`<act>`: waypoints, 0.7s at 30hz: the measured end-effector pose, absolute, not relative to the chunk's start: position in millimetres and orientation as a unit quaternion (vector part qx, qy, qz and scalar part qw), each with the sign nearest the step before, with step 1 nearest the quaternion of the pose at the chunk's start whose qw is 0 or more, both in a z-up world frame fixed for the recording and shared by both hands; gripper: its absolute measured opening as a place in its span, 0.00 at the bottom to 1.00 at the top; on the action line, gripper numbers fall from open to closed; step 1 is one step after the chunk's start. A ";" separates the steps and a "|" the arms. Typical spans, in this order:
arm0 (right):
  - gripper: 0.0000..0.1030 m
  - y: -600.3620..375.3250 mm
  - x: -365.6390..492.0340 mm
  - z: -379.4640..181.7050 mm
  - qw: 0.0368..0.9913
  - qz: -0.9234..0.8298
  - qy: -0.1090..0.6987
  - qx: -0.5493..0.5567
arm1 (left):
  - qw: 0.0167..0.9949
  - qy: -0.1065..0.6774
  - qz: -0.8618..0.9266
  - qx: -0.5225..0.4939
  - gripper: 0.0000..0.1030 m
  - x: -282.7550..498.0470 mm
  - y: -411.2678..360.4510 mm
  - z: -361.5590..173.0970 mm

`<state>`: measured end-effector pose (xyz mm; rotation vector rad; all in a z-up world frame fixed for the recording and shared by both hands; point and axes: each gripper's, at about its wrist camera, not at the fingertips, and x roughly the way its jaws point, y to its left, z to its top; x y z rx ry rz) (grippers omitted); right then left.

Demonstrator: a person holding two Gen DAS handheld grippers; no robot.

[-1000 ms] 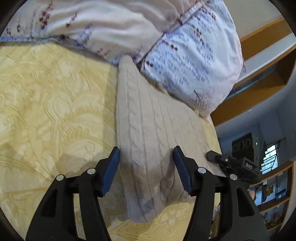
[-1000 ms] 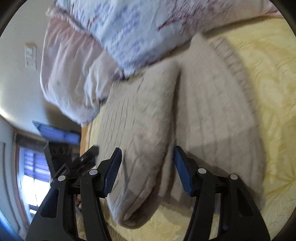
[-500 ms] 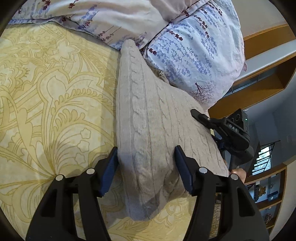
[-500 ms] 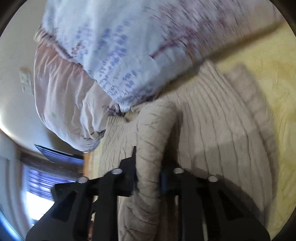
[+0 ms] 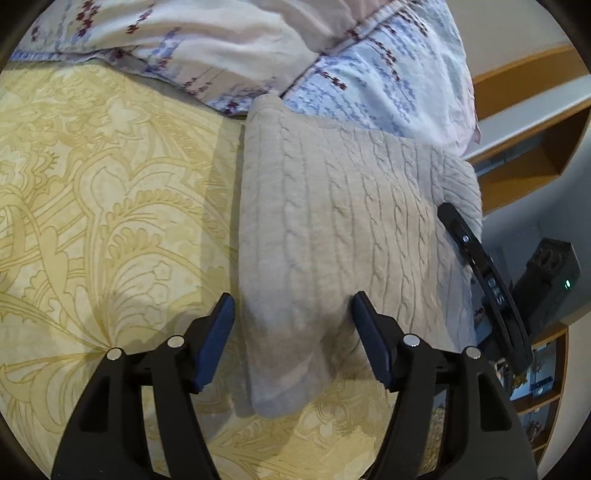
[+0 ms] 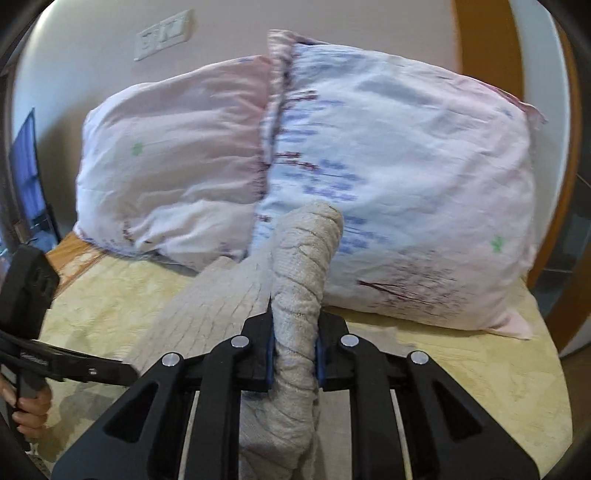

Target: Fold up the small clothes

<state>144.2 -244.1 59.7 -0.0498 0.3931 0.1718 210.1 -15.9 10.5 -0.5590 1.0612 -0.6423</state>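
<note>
Your right gripper (image 6: 293,358) pinches the cable-knit sweater (image 5: 332,229) to lift its edge over; your left gripper (image 5: 291,339) hovers wide, ready to steady it on the bed (image 5: 110,192).

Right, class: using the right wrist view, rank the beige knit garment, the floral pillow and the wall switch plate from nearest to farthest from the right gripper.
1. Beige knit garment: pinched in the right gripper.
2. Floral pillow: just behind the raised fold, on the bed.
3. Wall switch plate: upper left, on the wall beyond the pillow.
</note>
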 end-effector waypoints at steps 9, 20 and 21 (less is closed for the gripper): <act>0.15 -294.7 135.9 52.1 0.979 0.039 0.202 -0.008 | 0.769 0.501 -0.331 -0.218 0.64 203.4 -46.4 10.4; 0.37 -375.3 163.3 -4.3 0.939 -0.019 0.306 0.153 | 0.760 0.513 -0.346 -0.201 0.64 193.6 -56.7 3.4; 0.45 -383.4 151.0 0.0 0.940 -0.015 0.292 0.174 | 0.759 0.512 -0.347 -0.202 0.64 192.4 -55.0 3.5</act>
